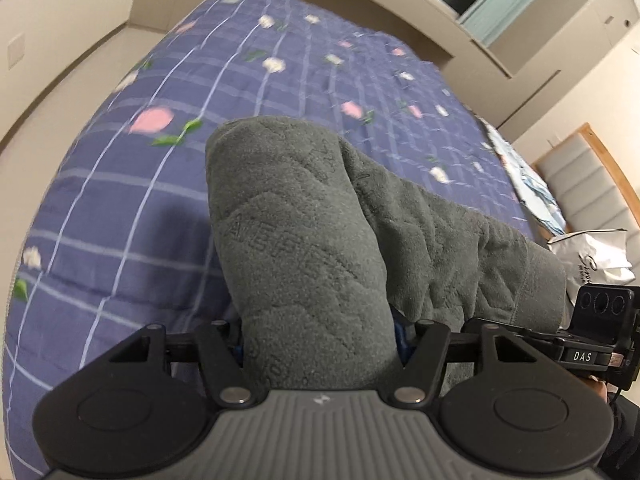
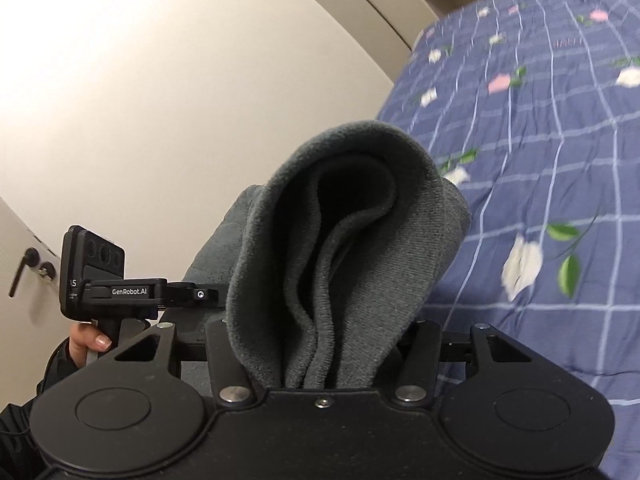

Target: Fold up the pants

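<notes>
The grey fleece pants (image 1: 304,240) fill the middle of the left wrist view, held up above the bed. My left gripper (image 1: 320,344) is shut on a thick fold of them; its fingertips are hidden by the cloth. The pants stretch rightward to the right gripper's body (image 1: 596,332). In the right wrist view the pants (image 2: 352,248) bunch into a folded loop of layered edges. My right gripper (image 2: 324,352) is shut on those layers, fingertips hidden. The left gripper's body (image 2: 120,288) shows at the left, held by a hand.
A blue checked bedspread with flowers (image 1: 240,92) covers the bed below. Beige wall and cabinets (image 2: 160,80) stand close by. A pillow (image 1: 528,184), a white bag (image 1: 592,252) and a headboard (image 1: 592,184) are at the right. A door handle (image 2: 22,272) is at far left.
</notes>
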Demonstrator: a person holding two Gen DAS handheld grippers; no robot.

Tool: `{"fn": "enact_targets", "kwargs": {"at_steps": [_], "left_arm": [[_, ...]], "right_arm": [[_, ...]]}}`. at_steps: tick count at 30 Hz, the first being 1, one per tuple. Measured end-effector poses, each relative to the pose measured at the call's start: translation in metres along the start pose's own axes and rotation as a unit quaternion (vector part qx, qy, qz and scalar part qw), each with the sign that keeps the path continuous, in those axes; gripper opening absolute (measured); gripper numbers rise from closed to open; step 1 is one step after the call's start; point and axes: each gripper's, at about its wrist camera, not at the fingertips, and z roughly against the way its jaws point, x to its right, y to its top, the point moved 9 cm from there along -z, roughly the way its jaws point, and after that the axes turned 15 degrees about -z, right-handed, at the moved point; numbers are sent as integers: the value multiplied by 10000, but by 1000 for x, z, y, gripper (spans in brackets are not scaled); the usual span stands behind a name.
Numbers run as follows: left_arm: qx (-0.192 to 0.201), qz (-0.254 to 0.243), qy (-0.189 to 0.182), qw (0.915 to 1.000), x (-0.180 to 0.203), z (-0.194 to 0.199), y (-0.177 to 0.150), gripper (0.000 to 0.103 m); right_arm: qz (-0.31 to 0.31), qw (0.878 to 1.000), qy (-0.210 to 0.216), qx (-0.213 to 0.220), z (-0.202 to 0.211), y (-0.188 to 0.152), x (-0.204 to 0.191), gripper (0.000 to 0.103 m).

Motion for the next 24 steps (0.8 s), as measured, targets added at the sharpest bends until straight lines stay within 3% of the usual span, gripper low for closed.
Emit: {"fn": "enact_targets", "kwargs": {"at_steps": [3,7,12,18,21,24], "left_arm": [[-143,120,0,9998,-16,-20,-16,67],[-26,78,-73,9999,-22,-24,-20,71],[-42,-1,20,10000,-20,-24,-21,81],[-57,-112,416,9991,-18,-13,-26,98],[156,-242,589,9979,-14,3,-26,102],[350,-413,831,9951,-6,21,-27,102]], "right_arm": [[-94,9996,-215,-126,-20,-7,14,57],[-89,9989,-463,-52,-30,-16,27,61],[64,9979,-638,-30,-25,-24,26,74],[413,9931,-1089,151,-25,-24,29,96],[522,9894,-1303,376,-17,-26,30,103],[639,9851,-1447,678,-4,-28,26,103]]}}
